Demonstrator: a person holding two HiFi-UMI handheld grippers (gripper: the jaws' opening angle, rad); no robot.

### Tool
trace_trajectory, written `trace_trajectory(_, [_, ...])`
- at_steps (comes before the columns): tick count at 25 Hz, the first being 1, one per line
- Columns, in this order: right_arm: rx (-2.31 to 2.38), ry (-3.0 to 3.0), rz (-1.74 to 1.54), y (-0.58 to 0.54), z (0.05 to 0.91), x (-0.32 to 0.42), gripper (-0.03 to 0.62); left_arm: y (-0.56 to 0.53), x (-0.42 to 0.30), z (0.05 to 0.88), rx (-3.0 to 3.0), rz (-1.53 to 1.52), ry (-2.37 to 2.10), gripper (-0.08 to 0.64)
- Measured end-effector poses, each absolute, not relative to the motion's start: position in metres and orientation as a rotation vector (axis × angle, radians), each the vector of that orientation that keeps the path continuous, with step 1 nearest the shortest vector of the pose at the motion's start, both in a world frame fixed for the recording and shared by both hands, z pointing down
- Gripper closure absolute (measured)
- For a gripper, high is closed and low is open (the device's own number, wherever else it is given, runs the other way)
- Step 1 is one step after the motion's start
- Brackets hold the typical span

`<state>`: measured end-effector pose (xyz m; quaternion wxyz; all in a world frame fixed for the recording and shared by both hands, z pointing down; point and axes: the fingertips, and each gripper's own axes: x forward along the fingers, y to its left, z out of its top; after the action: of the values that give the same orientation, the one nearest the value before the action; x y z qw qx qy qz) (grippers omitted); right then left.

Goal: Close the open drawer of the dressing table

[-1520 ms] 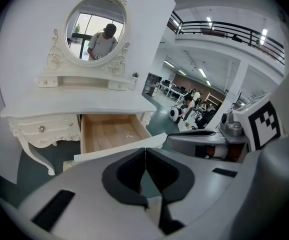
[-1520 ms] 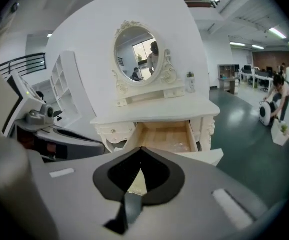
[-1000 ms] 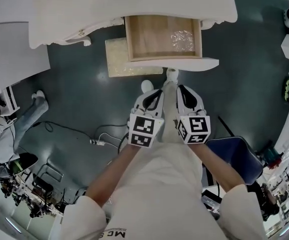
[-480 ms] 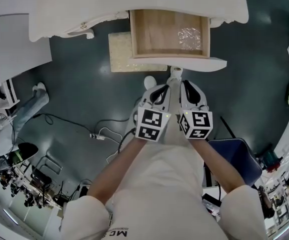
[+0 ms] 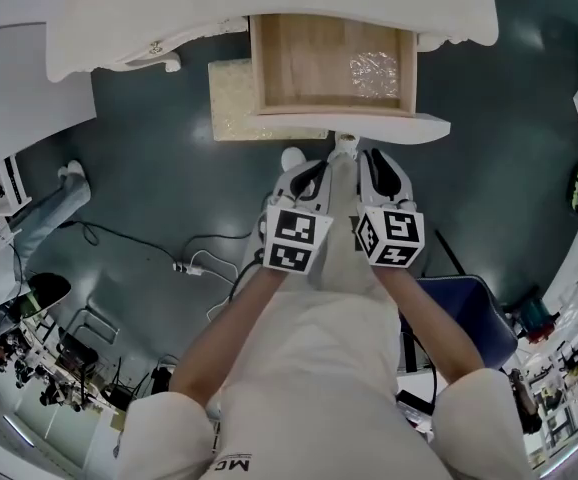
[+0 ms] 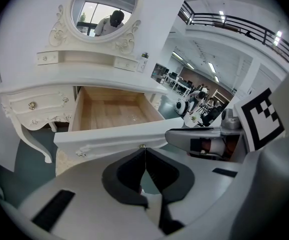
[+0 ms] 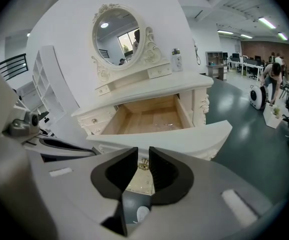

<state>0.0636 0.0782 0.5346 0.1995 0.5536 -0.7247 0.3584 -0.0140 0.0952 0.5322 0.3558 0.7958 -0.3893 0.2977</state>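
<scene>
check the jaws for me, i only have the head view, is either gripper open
Observer: The left gripper is shut, its jaws together with nothing between them.
Operator: and the right one
Observer: The right gripper has its jaws opening, with a narrow gap and nothing in it.
Operator: where's the drawer knob then
Observer: A small brass knob on the drawer front shows through that gap, beyond the jaws and not between them.
</scene>
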Motion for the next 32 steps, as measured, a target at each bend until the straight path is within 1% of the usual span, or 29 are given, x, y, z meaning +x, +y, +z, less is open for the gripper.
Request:
trace_trajectory(11, [1.555,-1.995,1.013,0.069,0.547,0.065,0.402,0.094,-0.011,0.538,2.052,0.775,-0.994,0.549])
trace_trajectory(32, [1.529,-2.014,1.017,0.059,0.555,0.068,0.397,0.086,-0.013,0.54,2.042,0.773,-1.024,0.549])
